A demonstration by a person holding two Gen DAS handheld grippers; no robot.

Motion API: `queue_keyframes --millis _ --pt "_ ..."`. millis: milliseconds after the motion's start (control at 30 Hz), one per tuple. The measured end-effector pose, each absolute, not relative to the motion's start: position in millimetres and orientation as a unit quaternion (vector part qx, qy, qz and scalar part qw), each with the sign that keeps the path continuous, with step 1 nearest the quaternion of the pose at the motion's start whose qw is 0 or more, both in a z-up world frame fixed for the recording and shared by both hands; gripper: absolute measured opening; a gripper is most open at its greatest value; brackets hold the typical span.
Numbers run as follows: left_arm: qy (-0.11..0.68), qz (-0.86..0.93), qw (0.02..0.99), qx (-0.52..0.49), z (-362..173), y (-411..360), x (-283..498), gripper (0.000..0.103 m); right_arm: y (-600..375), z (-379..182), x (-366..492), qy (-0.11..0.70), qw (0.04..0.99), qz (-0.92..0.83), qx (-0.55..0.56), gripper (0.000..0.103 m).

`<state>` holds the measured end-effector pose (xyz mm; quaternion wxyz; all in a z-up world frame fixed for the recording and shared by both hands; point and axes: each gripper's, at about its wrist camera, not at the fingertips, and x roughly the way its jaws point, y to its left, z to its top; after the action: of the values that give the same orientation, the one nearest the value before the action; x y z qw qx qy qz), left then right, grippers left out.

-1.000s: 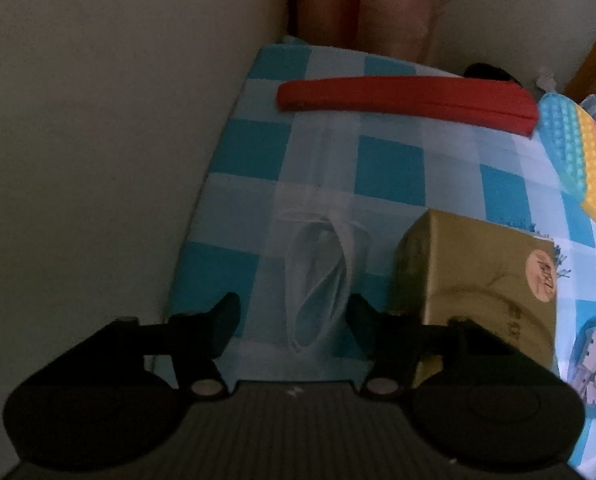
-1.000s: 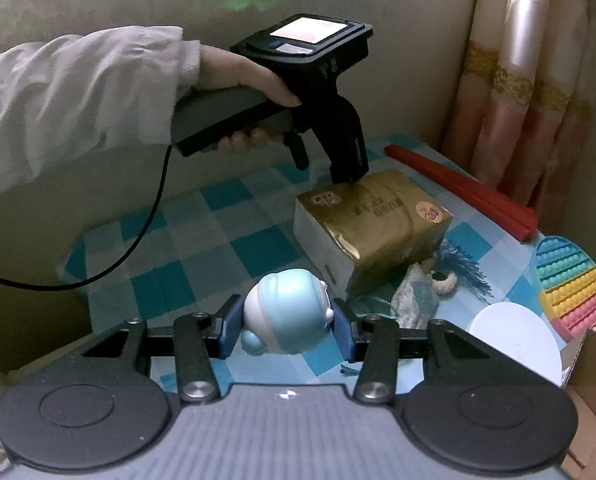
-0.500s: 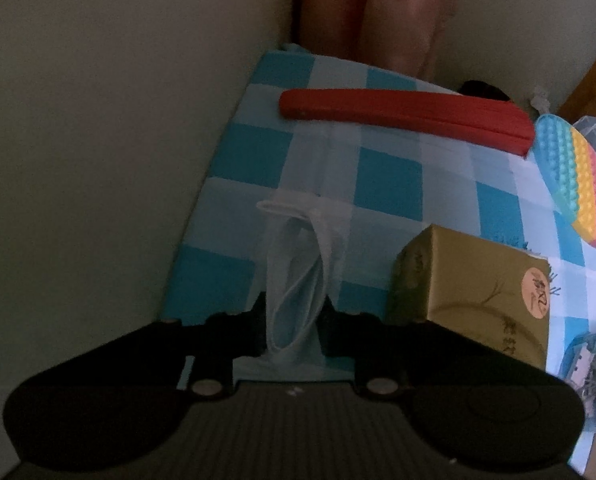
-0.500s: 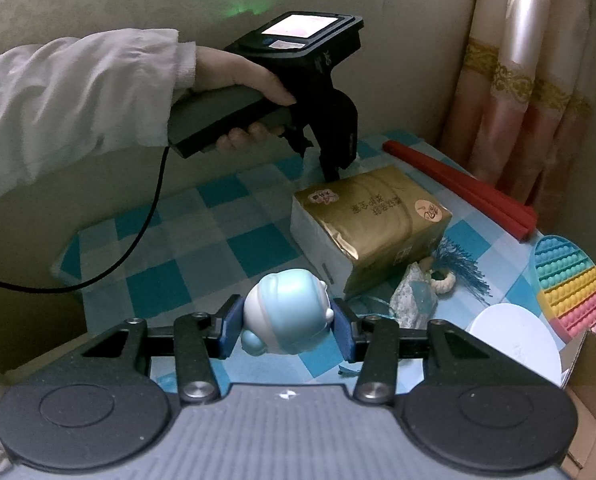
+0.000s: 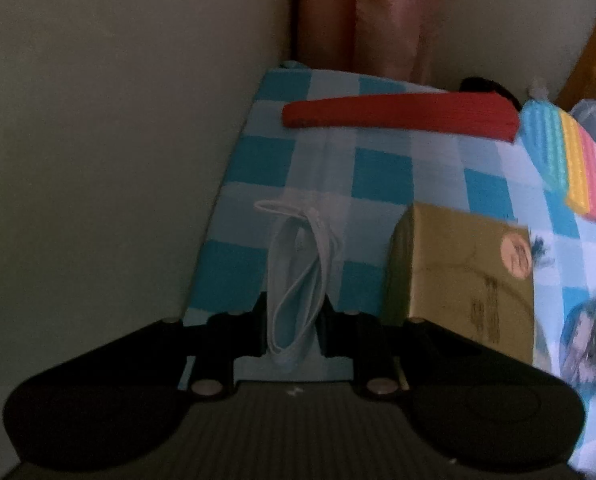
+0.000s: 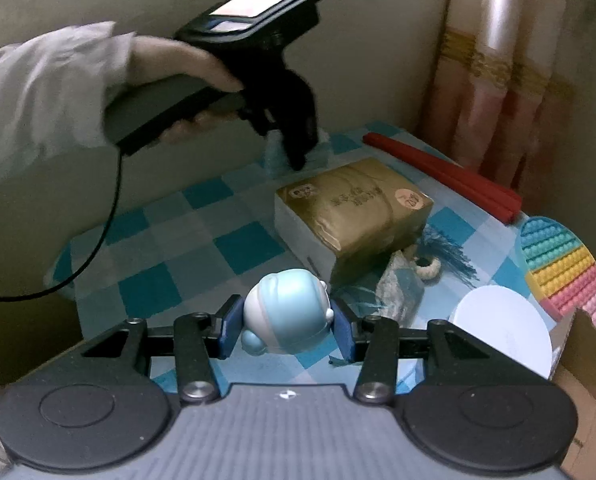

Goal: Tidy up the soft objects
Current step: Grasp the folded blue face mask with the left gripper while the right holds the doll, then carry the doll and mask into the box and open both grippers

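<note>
**Mask in L gripper, long axis running straight ahead**

Face mask (image 5: pixel 294 280) sits pinched btwn the fingers of the left gripper (image 5: pixel 292 320), jaws nearly closed on its near end; its length runs fwd along the gripper axis, ear loops trailing toward the red strip (image 5: pixel 397 116). Gold tissue pack (image 5: pixel 461 272) lies just to its right on the checked cloth (image 5: pixel 381 176). Right gripper (image 6: pixel 286 322) is clamped, part-open width, on the blue toy figure (image 6: pixel 288 316), nearer the person. L is the only one placed for the mask; prob. lift next.

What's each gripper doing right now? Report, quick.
Left gripper: shut on the pale blue pleated face mask.
Right gripper: shut on the light blue rounded soft toy figure.
</note>
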<state>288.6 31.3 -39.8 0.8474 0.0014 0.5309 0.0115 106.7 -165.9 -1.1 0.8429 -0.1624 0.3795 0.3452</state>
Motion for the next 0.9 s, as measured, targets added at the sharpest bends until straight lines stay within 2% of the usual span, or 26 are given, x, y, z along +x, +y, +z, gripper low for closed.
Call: queue_keyframes --millis 533,900 --pt "0.531 -0.031 0.846 0.037 -35 11 181 0.021 -188 7 68 0.419 0.842 0.313 -0.131 0.052" --pt "0.520 -0.122 0.845 0.040 -15 -35 135 0.021 -250 31 54 0.403 0.877 0.235 -0.117 0.052"
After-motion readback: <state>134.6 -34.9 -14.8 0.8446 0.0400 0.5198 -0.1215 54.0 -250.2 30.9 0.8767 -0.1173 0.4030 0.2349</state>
